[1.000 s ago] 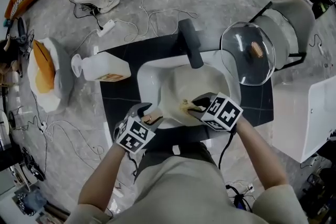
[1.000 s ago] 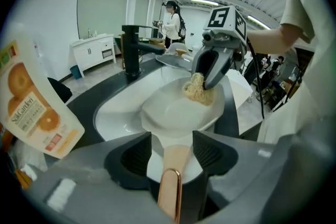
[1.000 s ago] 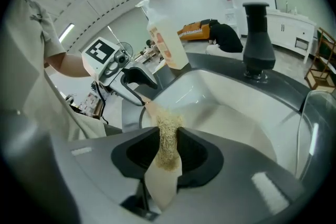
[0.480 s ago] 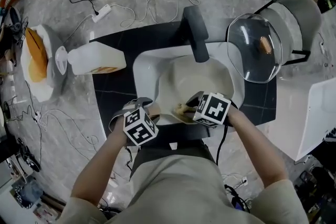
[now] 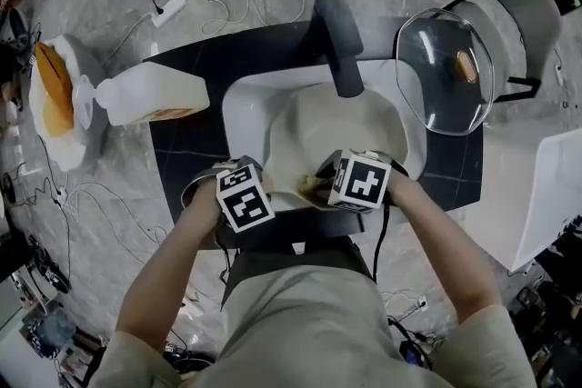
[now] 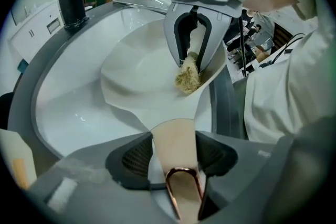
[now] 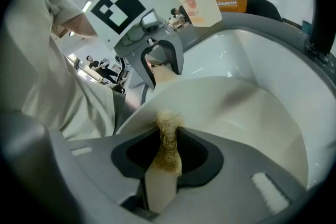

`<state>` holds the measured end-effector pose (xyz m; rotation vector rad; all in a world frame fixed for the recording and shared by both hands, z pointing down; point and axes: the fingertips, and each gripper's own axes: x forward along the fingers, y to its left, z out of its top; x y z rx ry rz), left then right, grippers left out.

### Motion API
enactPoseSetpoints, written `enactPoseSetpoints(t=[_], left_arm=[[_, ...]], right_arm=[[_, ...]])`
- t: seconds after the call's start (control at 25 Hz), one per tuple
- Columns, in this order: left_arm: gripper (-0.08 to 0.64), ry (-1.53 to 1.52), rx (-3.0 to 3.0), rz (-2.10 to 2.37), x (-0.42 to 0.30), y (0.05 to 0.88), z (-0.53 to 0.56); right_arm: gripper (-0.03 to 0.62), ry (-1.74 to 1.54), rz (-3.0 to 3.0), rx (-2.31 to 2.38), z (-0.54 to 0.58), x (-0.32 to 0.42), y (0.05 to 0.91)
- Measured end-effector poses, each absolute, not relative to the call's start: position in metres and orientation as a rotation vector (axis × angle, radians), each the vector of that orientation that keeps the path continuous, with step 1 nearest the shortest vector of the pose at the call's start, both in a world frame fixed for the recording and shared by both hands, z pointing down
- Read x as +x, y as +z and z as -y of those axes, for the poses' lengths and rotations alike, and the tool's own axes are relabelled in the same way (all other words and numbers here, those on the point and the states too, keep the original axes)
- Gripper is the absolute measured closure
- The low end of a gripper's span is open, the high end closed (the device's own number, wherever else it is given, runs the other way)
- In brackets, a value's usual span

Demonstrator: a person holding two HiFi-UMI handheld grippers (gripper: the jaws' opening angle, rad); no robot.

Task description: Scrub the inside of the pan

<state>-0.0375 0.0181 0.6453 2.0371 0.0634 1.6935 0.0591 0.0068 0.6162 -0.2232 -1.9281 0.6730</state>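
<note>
Left gripper (image 6: pixel 176 161): jaws clamped tight on the pan handle (image 6: pixel 175 147), a beige grip with a copper hanging loop at its end, and the handle runs straight out between the jaws toward the bowl.
Right gripper (image 7: pixel 166 156): jaws closed on a scrub brush (image 7: pixel 160 186), white handle pinched between them, tan bristle tuft sticking out ahead.
Pan (image 5: pixel 350 127): cream-coloured, down inside the sink (image 5: pixel 247 109), its handle pointing back at the person and its bowl tipped up a little on the handle side.
Brush contact: in the left gripper view the bristles (image 6: pixel 187 79) sit against the pan's inner wall, right at the near rim beside the handle, with the right gripper coming down over them from above.
Grippers together: they're side by side at the near edge of the sink in the head view, marker cubes facing up, left on the handle, right just over the bowl.
Faucet (image 5: pixel 337 41): black, standing at the far rim of the sink, its spout reaching over the far side of the pan.
Glass lid (image 5: pixel 446 73): lying off to the right of the sink, a small knob at its centre, well apart from both grippers.
Plastic jug (image 5: pixel 150 100): on its side at the left edge of the black table (image 5: pixel 205 68), white cap pointing away from the sink.
</note>
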Motion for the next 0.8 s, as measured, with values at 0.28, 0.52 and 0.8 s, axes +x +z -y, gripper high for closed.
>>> enactPoseSetpoints(t=[0.28, 0.52, 0.8], left_arm=[[0.313, 1.645, 1.943, -0.128, -0.037, 0.639, -0.021], [0.313, 1.656, 1.988, -0.109, -0.037, 0.636, -0.010], [0.313, 1.617, 2.014, -0.093, -0.036, 0.638, -0.014]], right_arm=[[0.486, 0.515, 1.735, -0.278, -0.014, 0.101, 0.635], [0.486, 0.407, 1.583, -0.170, 0.014, 0.144, 0.648], [0.485, 0.285, 1.434, 0.053, 0.065, 0.172, 0.674]])
